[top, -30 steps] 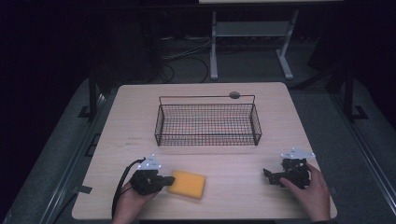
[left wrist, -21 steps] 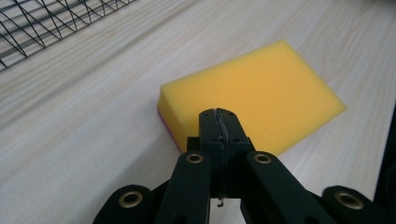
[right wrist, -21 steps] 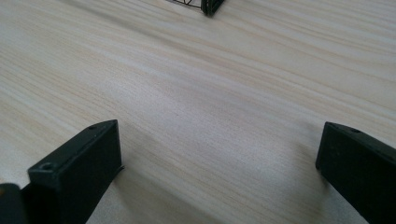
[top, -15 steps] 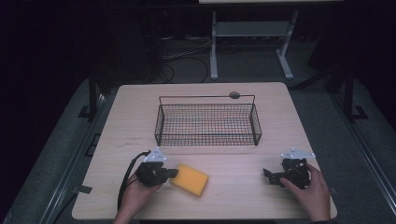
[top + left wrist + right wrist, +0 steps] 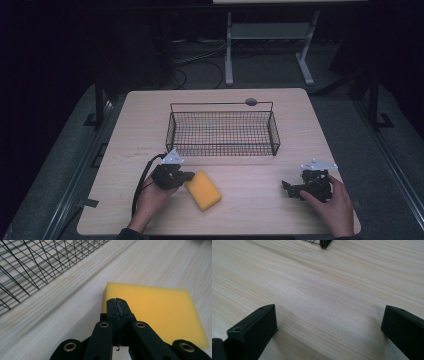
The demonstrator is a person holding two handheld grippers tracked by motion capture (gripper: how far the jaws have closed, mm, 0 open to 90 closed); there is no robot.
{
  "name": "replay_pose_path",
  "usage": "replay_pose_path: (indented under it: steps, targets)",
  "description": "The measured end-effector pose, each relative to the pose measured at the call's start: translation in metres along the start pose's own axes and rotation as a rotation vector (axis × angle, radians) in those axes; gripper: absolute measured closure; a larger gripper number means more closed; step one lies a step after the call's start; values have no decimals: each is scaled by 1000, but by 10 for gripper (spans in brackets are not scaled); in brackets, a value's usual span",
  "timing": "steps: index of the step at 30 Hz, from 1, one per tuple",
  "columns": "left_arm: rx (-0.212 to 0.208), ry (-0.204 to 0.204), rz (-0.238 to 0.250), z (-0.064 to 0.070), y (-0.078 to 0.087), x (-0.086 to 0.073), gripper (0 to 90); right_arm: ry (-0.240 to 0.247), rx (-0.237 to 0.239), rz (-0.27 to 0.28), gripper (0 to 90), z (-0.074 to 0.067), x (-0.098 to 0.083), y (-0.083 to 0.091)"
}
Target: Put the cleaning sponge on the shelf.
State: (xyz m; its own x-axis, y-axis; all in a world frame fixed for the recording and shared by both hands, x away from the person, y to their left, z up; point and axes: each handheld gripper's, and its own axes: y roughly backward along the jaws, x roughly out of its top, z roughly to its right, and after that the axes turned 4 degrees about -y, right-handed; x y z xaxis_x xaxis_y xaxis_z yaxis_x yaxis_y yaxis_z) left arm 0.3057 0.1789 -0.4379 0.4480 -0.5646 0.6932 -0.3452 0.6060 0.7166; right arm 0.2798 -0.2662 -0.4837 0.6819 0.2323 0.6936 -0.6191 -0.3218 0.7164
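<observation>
Left claw point(image 5: 189, 176): jaws together, tip at the sponge's point(image 5: 203, 190) near edge, lower left.
Right claw point(image 5: 286, 187): jaws apart over bare table point(image 5: 150, 120), lower right.

table point(image 5: 150, 115): light wood | on it: wire basket point(image 5: 223, 127), yellow sponge point(image 5: 203, 190)

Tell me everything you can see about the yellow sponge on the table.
The yellow sponge is a flat rectangular block that looks like soft foam, plain and unmarked. It lies flat on the wooden table, turned at an angle, in front of the wire basket. The shut left hand-held gripper meets its near corner; nothing grips it.
</observation>
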Motion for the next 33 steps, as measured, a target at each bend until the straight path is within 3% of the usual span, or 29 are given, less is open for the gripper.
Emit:
replay_pose_path:
  steps: [8, 14, 24, 29, 33]
  targets:
    - [-7, 9, 40, 1, 7, 7, 898, 0, 0, 0, 0, 0, 0, 0]
    - [-49, -17, 36, 23, 11, 6, 898, 0, 0, 0, 0, 0, 0, 0]
    - [-114, 2, 28, 56, 11, -9, 898, -3, 0, 0, 0, 0, 0, 0]
    - [-124, 7, -2, 57, 7, -13, 898, -2, 0, 0, 0, 0, 0, 0]
    - [-103, 8, -6, 54, 9, -14, 898, -2, 0, 0, 0, 0, 0, 0]
